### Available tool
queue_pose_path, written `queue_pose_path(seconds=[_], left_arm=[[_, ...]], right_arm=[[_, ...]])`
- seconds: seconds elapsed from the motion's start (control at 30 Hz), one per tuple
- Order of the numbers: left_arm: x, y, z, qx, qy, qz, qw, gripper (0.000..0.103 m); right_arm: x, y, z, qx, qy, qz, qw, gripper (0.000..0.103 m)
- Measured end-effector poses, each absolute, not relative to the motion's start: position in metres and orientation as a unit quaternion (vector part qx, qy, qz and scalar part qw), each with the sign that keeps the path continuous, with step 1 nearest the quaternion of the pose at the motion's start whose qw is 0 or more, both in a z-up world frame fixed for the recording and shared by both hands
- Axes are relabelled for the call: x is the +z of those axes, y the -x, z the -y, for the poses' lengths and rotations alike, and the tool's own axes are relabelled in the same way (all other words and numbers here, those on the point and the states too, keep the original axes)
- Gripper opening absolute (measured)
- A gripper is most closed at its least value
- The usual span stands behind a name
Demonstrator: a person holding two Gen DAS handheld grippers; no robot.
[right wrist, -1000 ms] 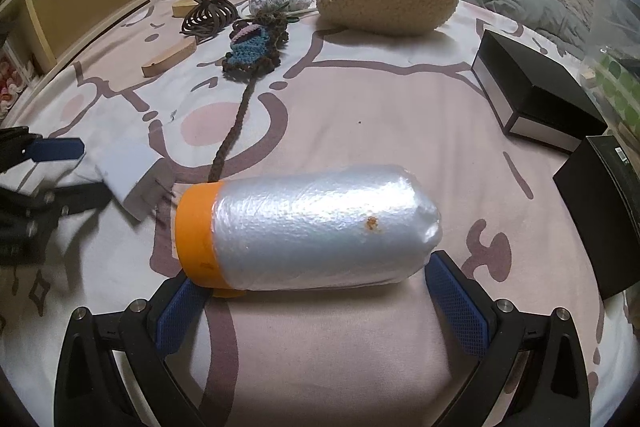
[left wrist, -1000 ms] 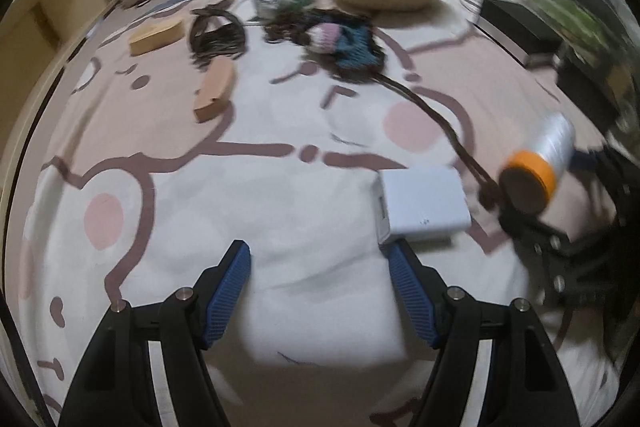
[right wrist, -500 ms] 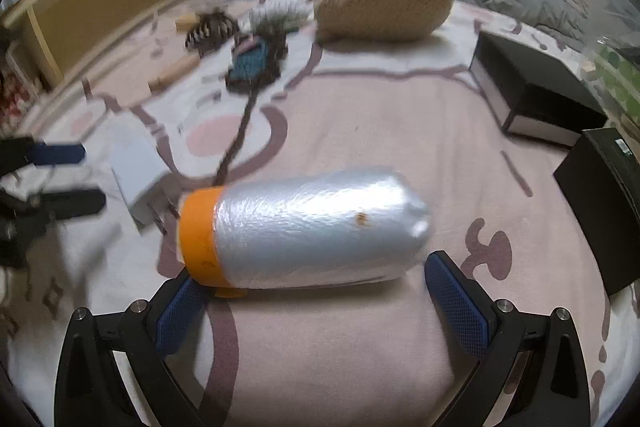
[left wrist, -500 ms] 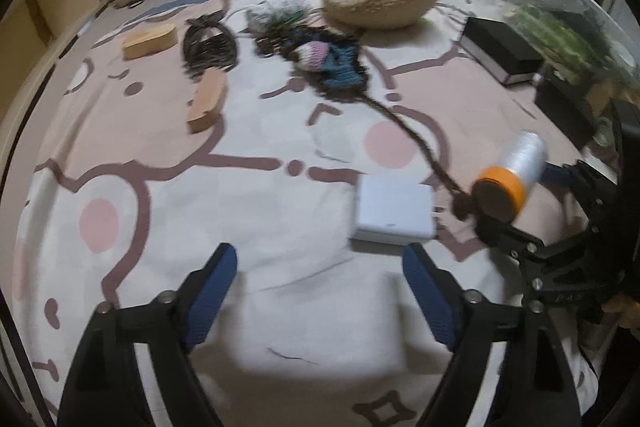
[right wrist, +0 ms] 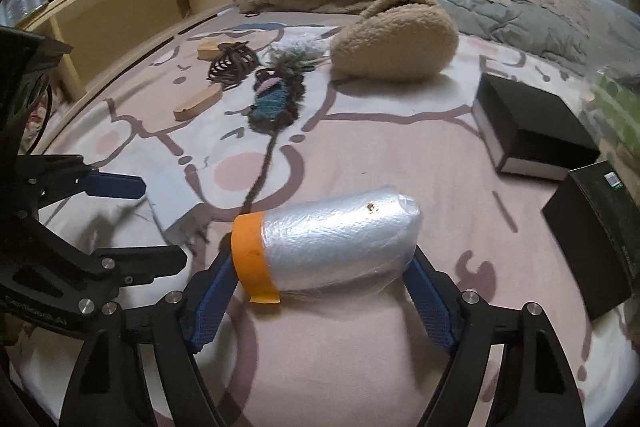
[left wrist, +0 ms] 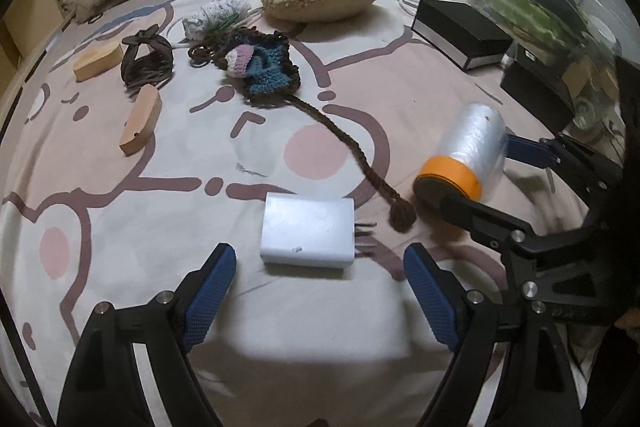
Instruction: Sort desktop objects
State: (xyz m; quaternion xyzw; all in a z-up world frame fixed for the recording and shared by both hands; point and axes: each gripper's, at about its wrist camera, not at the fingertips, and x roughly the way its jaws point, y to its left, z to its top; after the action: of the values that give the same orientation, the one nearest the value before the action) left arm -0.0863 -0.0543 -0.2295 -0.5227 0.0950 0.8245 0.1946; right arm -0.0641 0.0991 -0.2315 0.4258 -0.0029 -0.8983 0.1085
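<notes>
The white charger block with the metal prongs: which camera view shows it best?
The left wrist view. There the white charger block lies whole and unblocked on the bedsheet, just ahead of the open left gripper, prongs to the right. The right wrist view shows only one blurred corner of it, behind the left gripper.
</notes>
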Motion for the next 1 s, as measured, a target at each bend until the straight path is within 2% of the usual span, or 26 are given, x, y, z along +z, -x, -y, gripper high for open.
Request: queue_pose_path(seconds=[0.33, 0.53, 0.6, 0.67, 1.0], left_arm=[[-0.244, 0.092, 0.048, 0.817, 0.538, -0.113, 0.175, 0.086], [-0.247, 0.097, 0.046, 0.815, 0.552, -0.094, 0.15, 0.086], [-0.246, 0.097, 0.046, 0.817, 0.551, -0.088, 0.146, 0.079], [-0.244, 0.098, 0.047, 0.818, 0.55, -0.089, 0.142, 0.064], [-0.238, 0.091, 0.042, 0.819, 0.54, -0.117, 0.151, 0.063]], right_arm=[[-0.225, 0.066, -0.127, -0.901, -0.423, 0.04, 0.087, 0.081], [-0.225, 0.067, -0.132, -0.901, -0.424, 0.043, 0.082, 0.081], [-0.225, 0.067, -0.132, -0.901, -0.424, 0.043, 0.082, 0.081], [-0.224, 0.067, -0.133, -0.901, -0.423, 0.041, 0.08, 0.081], [-0.222, 0.066, -0.132, -0.902, -0.423, 0.035, 0.082, 0.081]])
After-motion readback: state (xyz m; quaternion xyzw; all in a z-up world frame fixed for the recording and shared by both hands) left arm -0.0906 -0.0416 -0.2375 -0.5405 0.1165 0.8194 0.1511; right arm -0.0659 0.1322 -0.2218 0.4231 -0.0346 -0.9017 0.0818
